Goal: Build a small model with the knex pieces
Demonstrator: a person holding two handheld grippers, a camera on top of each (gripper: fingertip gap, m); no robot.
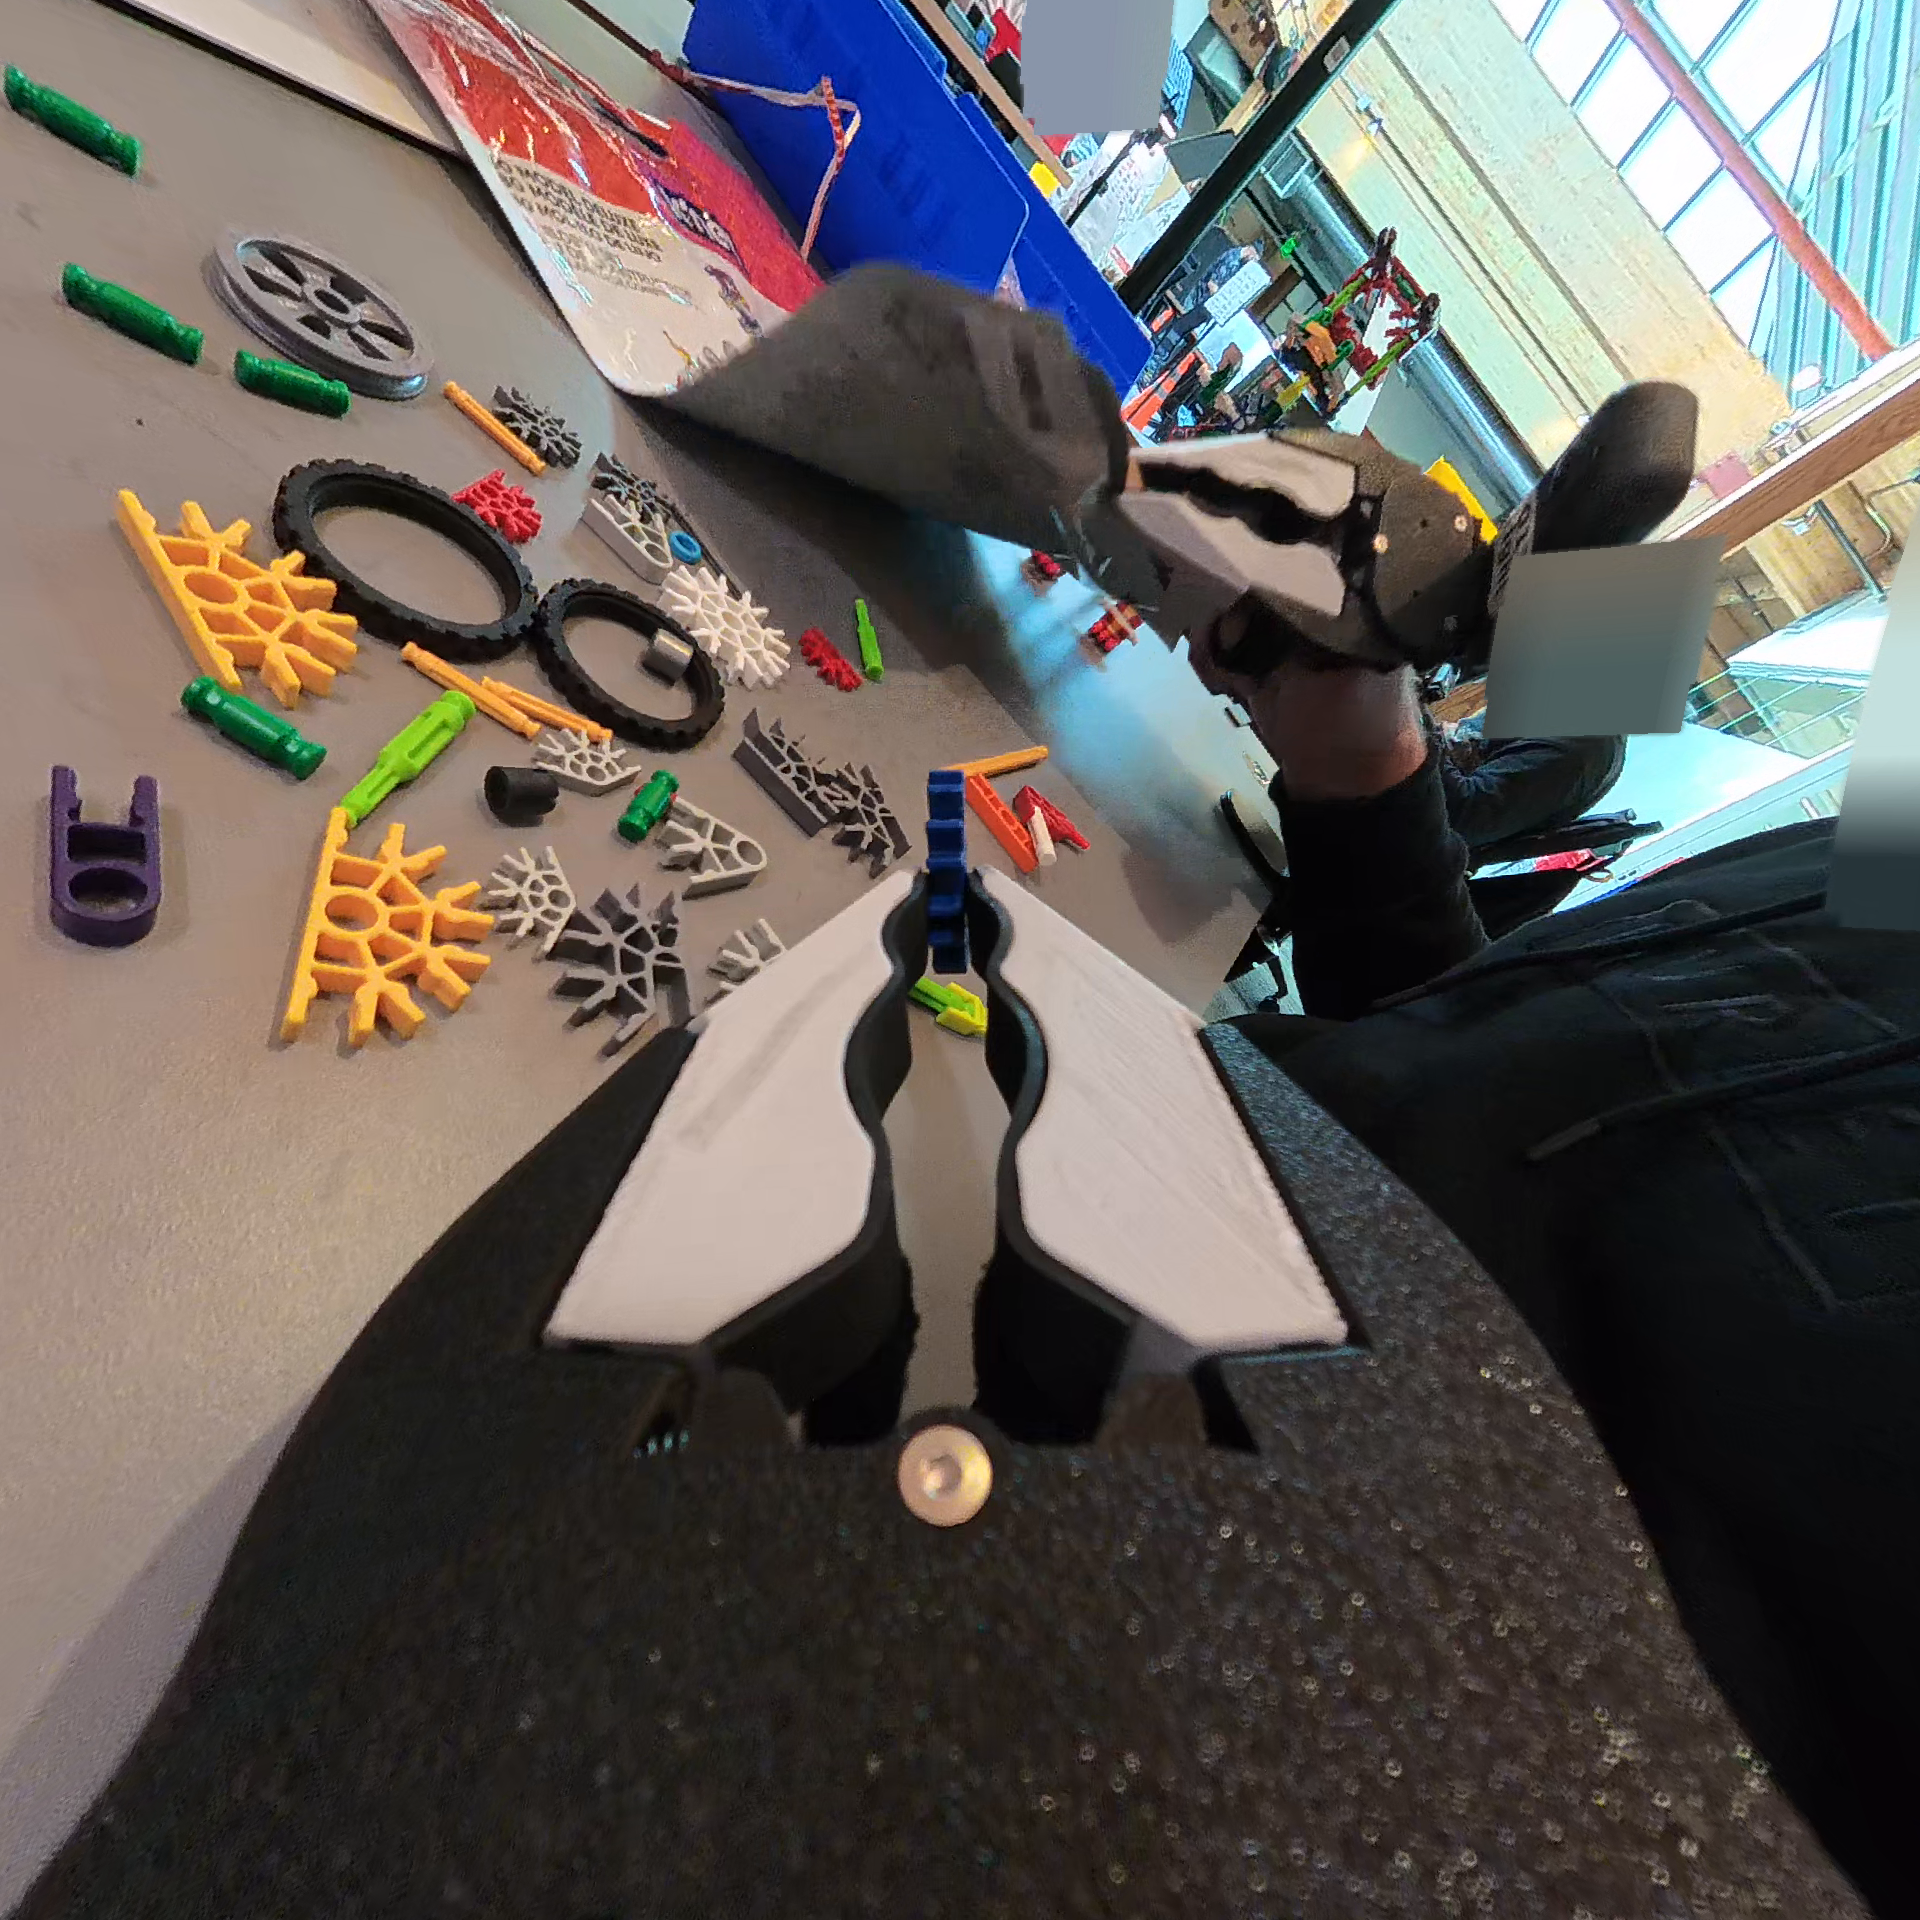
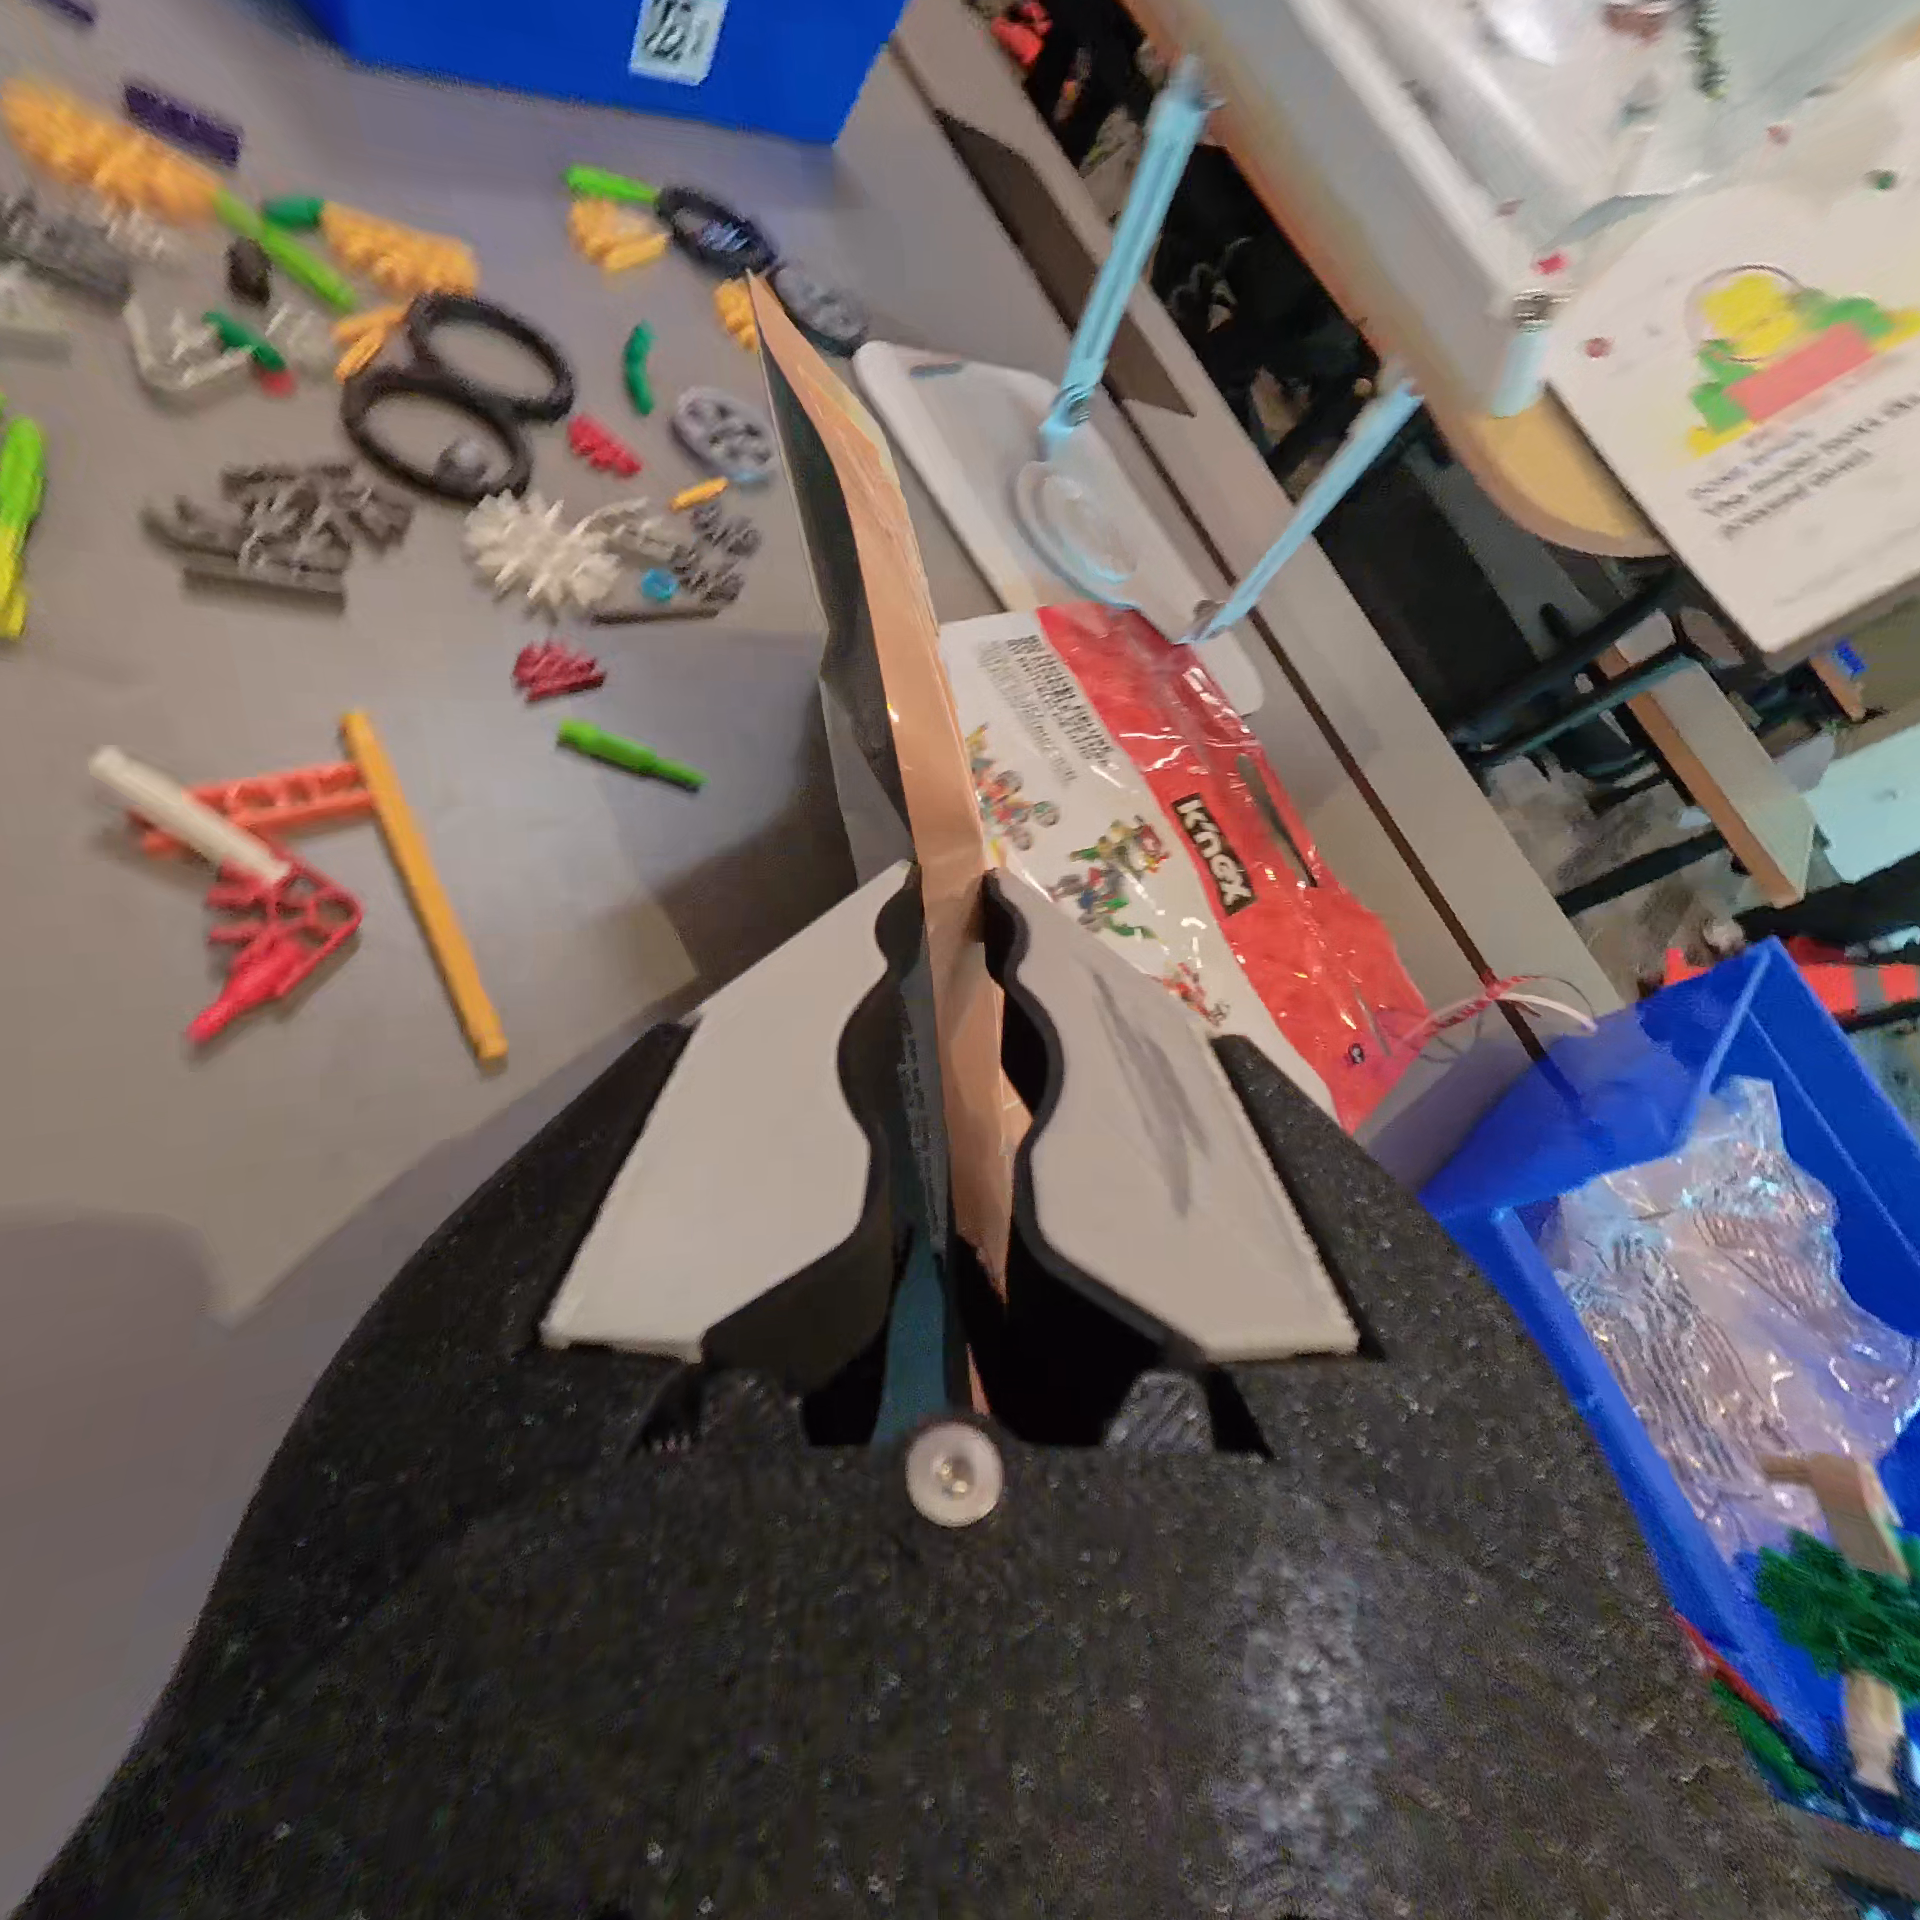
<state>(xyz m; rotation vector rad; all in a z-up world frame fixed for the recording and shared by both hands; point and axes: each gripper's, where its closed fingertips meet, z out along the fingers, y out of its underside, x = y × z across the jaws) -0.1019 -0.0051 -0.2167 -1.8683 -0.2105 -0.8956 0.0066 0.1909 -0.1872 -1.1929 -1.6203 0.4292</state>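
Clearly two grippers: left gripper (image 1: 948,904) jaws clamped on one blue connector (image 1: 947,862), right gripper (image 2: 951,894) jaws on one mat (image 2: 883,582)

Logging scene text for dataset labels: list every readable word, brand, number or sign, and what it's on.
Not quoting any writing; this lists only what carries it.
Red-and-white plastic bag: logo and print lines, sharp.
Far blue bin, pale sticker: blurred.
White poster with toy-brick picture: text lines, blurred.
Blue connector in left gripper: none.
Brown-backed card in right gripper: none legible.
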